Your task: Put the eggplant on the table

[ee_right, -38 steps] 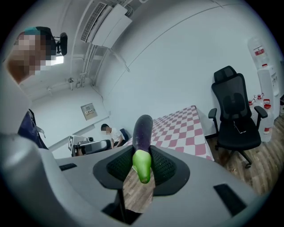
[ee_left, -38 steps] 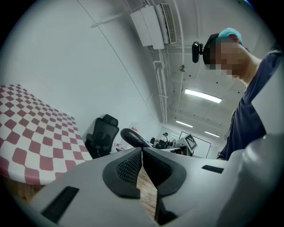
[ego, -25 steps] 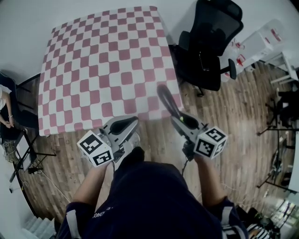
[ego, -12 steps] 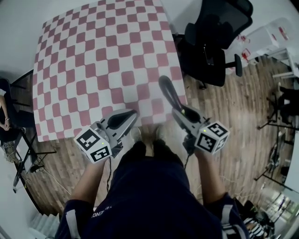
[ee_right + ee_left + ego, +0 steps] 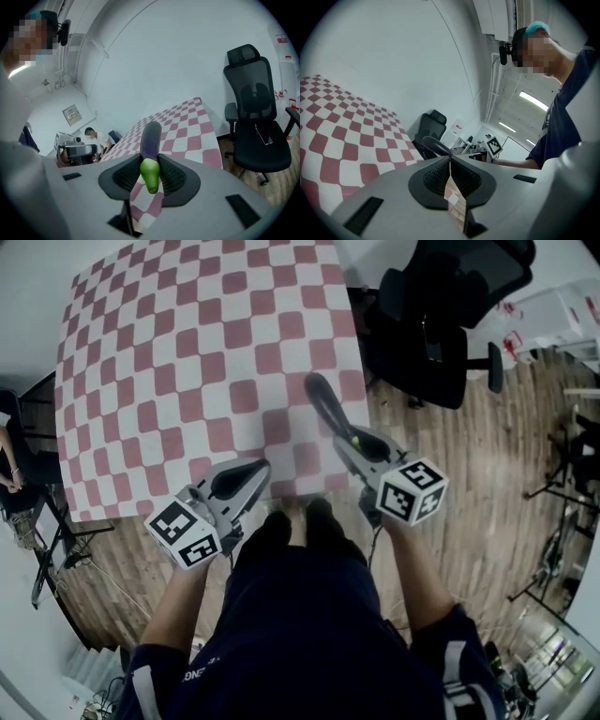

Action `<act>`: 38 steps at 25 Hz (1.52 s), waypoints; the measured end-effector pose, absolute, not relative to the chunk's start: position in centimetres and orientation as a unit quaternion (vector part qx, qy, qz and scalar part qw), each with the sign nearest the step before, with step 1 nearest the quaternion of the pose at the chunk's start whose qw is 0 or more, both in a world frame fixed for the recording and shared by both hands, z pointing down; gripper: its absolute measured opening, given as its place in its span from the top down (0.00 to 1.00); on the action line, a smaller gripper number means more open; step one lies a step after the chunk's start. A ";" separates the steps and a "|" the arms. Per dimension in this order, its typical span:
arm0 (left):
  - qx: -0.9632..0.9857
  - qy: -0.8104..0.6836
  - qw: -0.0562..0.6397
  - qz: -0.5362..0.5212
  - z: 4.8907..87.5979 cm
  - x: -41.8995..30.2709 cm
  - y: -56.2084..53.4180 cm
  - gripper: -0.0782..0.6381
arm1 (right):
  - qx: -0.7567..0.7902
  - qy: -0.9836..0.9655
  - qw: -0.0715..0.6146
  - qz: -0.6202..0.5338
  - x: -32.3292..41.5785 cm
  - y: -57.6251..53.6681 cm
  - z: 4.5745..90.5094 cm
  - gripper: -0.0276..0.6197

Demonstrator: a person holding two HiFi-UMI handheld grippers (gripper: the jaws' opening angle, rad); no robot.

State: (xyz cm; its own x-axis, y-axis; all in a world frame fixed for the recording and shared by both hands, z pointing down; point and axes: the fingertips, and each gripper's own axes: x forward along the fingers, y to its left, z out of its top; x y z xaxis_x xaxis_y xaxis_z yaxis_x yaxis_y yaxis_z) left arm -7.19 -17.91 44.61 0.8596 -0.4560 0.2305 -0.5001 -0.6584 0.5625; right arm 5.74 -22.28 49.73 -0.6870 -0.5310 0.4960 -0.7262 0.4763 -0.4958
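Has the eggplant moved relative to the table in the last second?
Yes. The eggplant, clamped in the right gripper, was over the table's near right corner; now it is farther in over the checked cloth, away from the near edge.

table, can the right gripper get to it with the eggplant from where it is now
Probably yes: the right gripper, shut on the eggplant, hangs over the table near its right front corner, and nothing visible lies between them.
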 end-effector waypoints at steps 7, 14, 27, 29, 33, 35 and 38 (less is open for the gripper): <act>0.894 -0.288 0.338 0.055 46.7 -4.9 -20.2 0.85 | 0.374 -0.833 0.183 0.365 8.0 -27.2 56.5 0.76; 0.879 -0.296 0.367 0.068 49.0 -3.1 -20.6 0.85 | 0.394 -0.812 0.231 0.363 8.6 -29.4 61.9 0.76; 0.872 -0.289 0.388 0.073 50.8 -2.0 -20.9 0.85 | 0.397 -0.790 0.312 0.347 8.6 -28.6 66.1 0.74; 0.872 -0.289 0.388 0.074 51.0 -2.0 -20.8 0.85 | 0.395 -0.789 0.320 0.345 8.6 -28.2 66.5 0.67; 0.872 -0.291 0.388 0.074 51.1 -2.3 -20.8 0.85 | 0.394 -0.788 0.323 0.346 8.8 -27.9 66.9 0.66; 0.872 -0.292 0.386 0.073 51.1 -2.4 -20.8 0.85 | 0.394 -0.788 0.323 0.346 8.8 -28.0 66.9 0.65; 0.874 -0.291 0.384 0.072 50.9 -2.6 -20.8 0.85 | 0.394 -0.792 0.316 0.343 8.7 -28.0 66.2 0.62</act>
